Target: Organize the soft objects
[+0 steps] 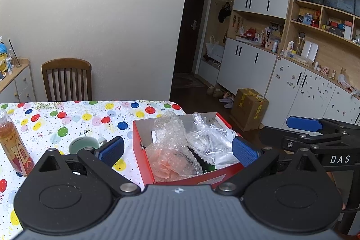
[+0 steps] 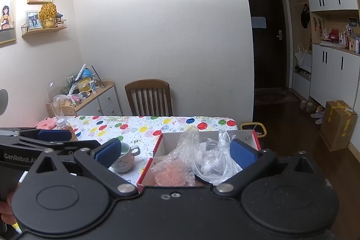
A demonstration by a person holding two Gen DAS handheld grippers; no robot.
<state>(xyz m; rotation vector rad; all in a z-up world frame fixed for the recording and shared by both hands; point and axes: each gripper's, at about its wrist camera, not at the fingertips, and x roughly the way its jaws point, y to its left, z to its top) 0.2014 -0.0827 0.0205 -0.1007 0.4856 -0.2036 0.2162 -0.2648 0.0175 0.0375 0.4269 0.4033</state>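
Observation:
A red cardboard box (image 1: pixel 186 179) (image 2: pixel 146 169) sits at the table's right corner. Inside it lie crumpled bubble wrap (image 1: pixel 167 134) (image 2: pixel 180 159), a peach soft item under the wrap (image 1: pixel 160 163) (image 2: pixel 167 178), clear plastic bags (image 1: pixel 211 141) (image 2: pixel 216 161) and something dark. My left gripper (image 1: pixel 177 151) hovers open above the box's near side, nothing between its blue pads. My right gripper (image 2: pixel 175 152) also stands open over the box with nothing held. In the left wrist view the right gripper's body (image 1: pixel 315 138) shows at the right edge; in the right wrist view the left gripper's body (image 2: pixel 33 141) shows at the left.
A balloon-print cloth covers the table (image 1: pixel 90 118) (image 2: pixel 146 125). A green-lined cup (image 1: pixel 86 146) (image 2: pixel 124 159) stands left of the box, and a bottle of amber drink (image 1: pixel 13 145) (image 2: pixel 64 125) further left. A wooden chair (image 1: pixel 67 80) (image 2: pixel 149 97) stands behind the table. A brown carton (image 1: pixel 249 108) sits on the floor.

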